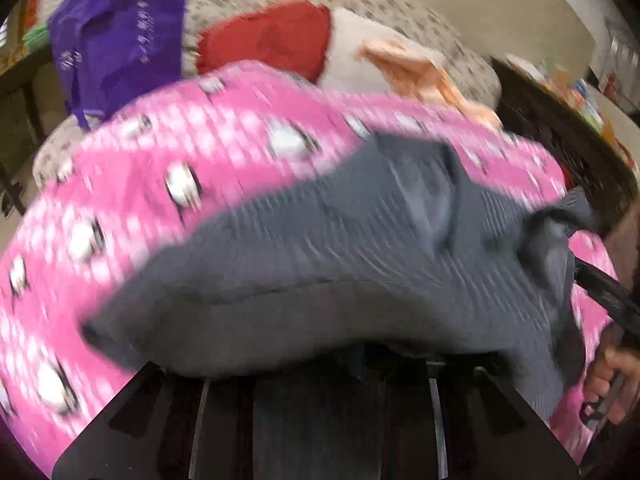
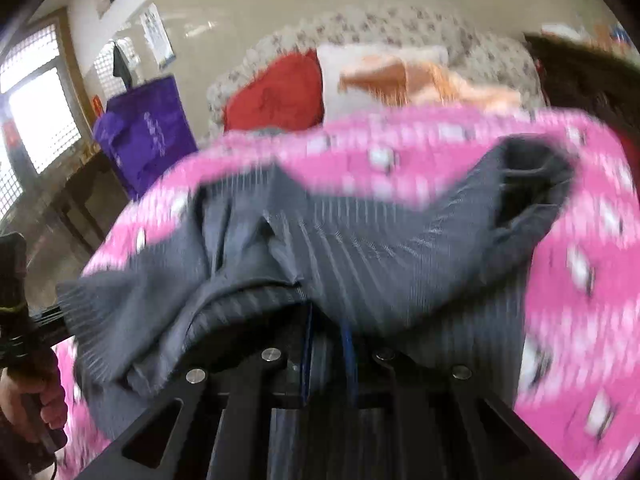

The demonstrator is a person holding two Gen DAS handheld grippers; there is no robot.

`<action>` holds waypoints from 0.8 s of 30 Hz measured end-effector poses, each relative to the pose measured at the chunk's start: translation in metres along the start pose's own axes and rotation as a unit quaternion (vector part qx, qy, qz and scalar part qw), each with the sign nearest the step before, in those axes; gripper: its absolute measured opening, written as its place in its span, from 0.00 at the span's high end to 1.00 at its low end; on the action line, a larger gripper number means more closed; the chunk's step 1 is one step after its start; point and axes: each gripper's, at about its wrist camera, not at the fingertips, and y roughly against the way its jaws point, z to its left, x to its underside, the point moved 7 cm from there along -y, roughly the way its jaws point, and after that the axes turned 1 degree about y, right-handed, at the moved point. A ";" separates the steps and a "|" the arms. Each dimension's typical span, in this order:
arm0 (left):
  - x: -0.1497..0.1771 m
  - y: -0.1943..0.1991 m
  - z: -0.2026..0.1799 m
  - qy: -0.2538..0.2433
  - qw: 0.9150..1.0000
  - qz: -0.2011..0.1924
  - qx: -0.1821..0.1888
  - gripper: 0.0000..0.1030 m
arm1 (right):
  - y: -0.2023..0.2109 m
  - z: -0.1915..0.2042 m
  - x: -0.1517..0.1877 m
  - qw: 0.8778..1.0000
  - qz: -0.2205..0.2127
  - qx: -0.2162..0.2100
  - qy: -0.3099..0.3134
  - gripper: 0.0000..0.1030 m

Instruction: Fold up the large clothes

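I see a grey ribbed garment (image 1: 320,248) bunched and half lifted over a pink patterned bedspread (image 1: 160,160), with no neat fold in it yet, so I judge the folding barely begun. My left gripper (image 1: 356,354) and right gripper (image 2: 324,328) each pinch an edge of it, jaws narrow, the cloth draping over their tips.

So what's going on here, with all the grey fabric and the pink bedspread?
A person holds a two-finger gripper in each hand and is folding a grey ribbed garment on a bed covered in a pink patterned blanket. The cloth drapes over both sets of fingers, so each gripper seems to be clamped on it, carrying it across the bed. The right hand shows at the edge of the left camera's view. The pictures are blurred. A red cushion lies behind.
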 end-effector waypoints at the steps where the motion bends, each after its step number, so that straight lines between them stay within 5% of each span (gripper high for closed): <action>1: -0.018 -0.001 0.010 0.024 1.000 -0.010 -0.003 0.78 | 0.002 0.000 -0.014 1.000 -0.012 -0.007 -0.003 0.88; 6: -0.039 0.010 0.038 0.079 0.996 -0.046 -0.026 0.77 | 0.019 -0.009 -0.049 0.999 -0.049 -0.015 -0.016 0.88; 14: -0.017 0.005 0.019 0.073 0.996 -0.045 -0.004 0.77 | 0.006 0.002 -0.017 0.999 -0.021 -0.024 -0.009 0.88; 17: -0.006 -0.007 0.010 0.048 0.998 -0.038 -0.008 0.73 | 0.004 0.028 -0.008 0.998 -0.009 -0.069 0.013 0.88; 20: 0.021 -0.021 0.026 0.042 0.998 -0.028 -0.047 0.73 | -0.003 0.072 -0.001 0.989 0.015 -0.123 0.077 0.88; 22: 0.045 -0.024 0.042 0.058 0.997 -0.038 -0.045 0.73 | -0.023 0.103 0.012 0.974 0.080 -0.182 0.105 0.88; 24: 0.051 -0.018 0.048 0.077 0.996 -0.045 -0.032 0.73 | -0.047 0.110 0.014 0.974 0.103 -0.150 0.131 0.88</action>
